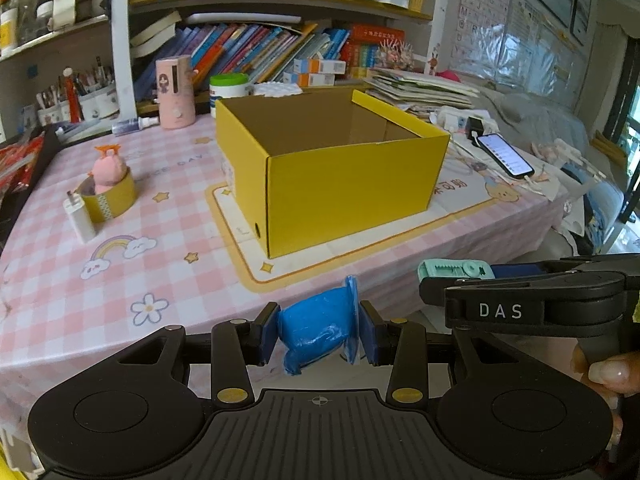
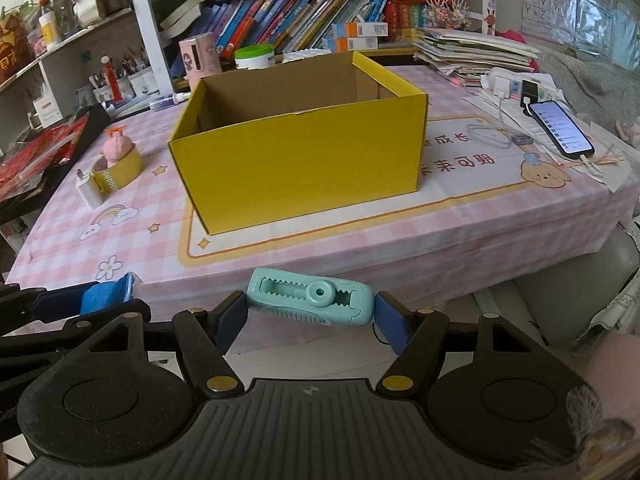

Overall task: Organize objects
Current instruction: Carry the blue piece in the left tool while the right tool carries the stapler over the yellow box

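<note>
An open yellow cardboard box stands on the pink checked table; it also shows in the right wrist view. My left gripper is shut on a blue plastic-wrapped packet, held in front of the table's near edge. My right gripper is shut on a mint-green correction tape dispenser, also held before the table edge, to the right of the left gripper. The dispenser shows in the left wrist view, the blue packet in the right wrist view.
A yellow tape roll with a pink toy in it and a white charger sit at the table's left. A phone on a cable lies at the right. A pink cylinder, a green-lidded jar and bookshelves stand behind.
</note>
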Available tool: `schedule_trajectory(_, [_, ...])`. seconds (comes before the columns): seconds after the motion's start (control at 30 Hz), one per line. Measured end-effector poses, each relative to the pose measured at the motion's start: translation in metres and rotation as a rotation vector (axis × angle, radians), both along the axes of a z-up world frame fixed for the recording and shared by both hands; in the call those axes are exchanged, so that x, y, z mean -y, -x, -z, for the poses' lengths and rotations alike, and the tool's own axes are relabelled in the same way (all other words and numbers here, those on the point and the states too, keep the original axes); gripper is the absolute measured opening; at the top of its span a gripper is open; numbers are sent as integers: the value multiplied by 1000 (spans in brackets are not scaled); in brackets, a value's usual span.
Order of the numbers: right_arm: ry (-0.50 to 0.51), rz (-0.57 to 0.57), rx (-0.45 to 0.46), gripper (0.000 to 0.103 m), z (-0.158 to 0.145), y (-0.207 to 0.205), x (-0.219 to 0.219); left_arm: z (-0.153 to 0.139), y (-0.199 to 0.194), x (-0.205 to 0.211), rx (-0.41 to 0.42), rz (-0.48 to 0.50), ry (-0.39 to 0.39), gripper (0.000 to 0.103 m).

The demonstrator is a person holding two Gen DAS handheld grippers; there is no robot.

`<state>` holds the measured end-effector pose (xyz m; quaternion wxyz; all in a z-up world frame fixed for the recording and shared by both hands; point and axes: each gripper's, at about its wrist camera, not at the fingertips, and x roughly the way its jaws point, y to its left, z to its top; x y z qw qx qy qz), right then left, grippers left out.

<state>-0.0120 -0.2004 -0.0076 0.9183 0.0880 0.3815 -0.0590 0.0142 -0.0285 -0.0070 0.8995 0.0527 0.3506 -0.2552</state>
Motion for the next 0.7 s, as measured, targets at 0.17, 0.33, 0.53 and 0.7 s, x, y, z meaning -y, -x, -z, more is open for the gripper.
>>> schedule_trajectory(0.17, [-3, 4, -4, 68, 0, -10, 11, -1, -8, 7, 5, -1, -2, 40])
schedule_trajectory(0.33, [7, -4, 1, 68, -2, -23, 18, -7, -19, 15, 37, -16, 3, 40])
schedule_trajectory(0.53, [68, -3, 78, 68, -15, -39, 28, -15, -38, 28, 88, -41, 8, 40])
schedule_trajectory(0.7, [115, -35, 187, 68, -39, -63, 39, -32, -55, 42, 197, -59, 2, 40])
